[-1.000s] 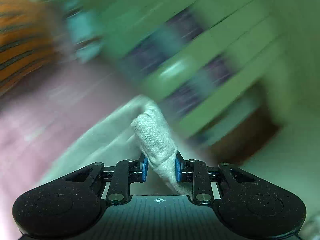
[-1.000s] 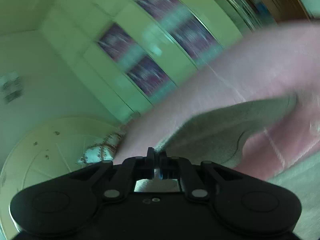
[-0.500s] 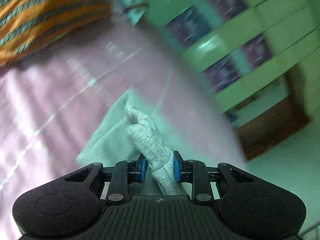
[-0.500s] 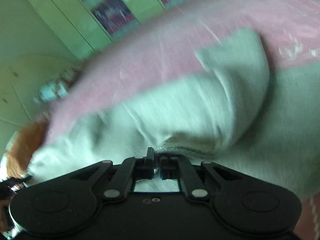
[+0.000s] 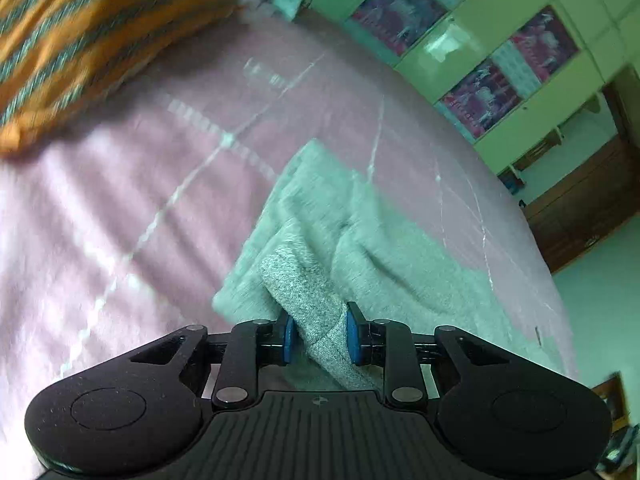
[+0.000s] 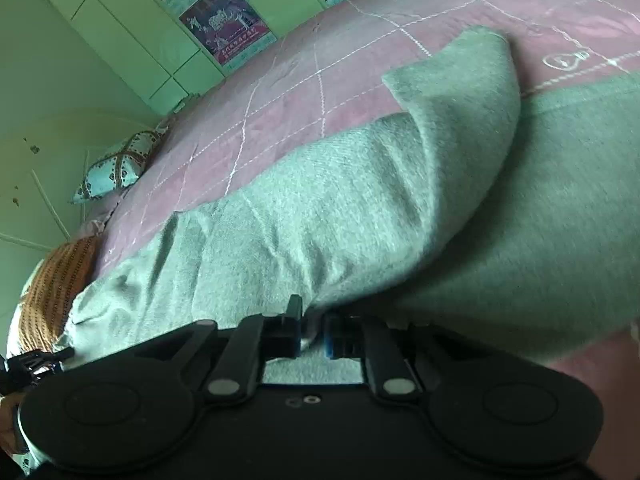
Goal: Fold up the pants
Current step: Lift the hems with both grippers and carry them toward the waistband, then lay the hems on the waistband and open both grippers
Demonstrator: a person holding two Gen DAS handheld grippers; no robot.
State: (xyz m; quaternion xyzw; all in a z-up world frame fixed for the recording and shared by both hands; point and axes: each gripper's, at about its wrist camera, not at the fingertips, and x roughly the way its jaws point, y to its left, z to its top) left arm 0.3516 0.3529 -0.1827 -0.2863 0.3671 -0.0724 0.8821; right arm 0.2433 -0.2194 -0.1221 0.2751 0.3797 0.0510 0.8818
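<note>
**Grey pants pinched at both ends over pink bedspread**

Left wrist view. An orange striped blanket (image 5: 92, 36) occupies the upper left, blurred. Below and right of it lies the pink bedspread (image 5: 120, 216), marked with pale stitched lines. The pants (image 5: 360, 248), light grey knit, lie on the bedspread right of centre. Their long axis runs from the gripper at the lower middle up and slightly left, ending in a squared edge toward the far side of the bed. The left gripper (image 5: 318, 338) is pinching a thick bunched band of the fabric; both blue pads (image 5: 289, 338) press against the cloth with the roll filling the gap between them. Green cabinet doors (image 5: 500, 40) with dark printed panels fill the upper right.

Right wrist view. The same blanket appears at the lower left edge, with a patterned pillow (image 6: 116, 170) above it at the head of the bed. The pants stretch as a long band from lower left to the right edge. One flap stands up and curls over at right of centre, its tip pointing up. The right gripper (image 6: 312, 338) has its fingers drawn close together on a thin edge of the fabric at the lower middle.
</note>
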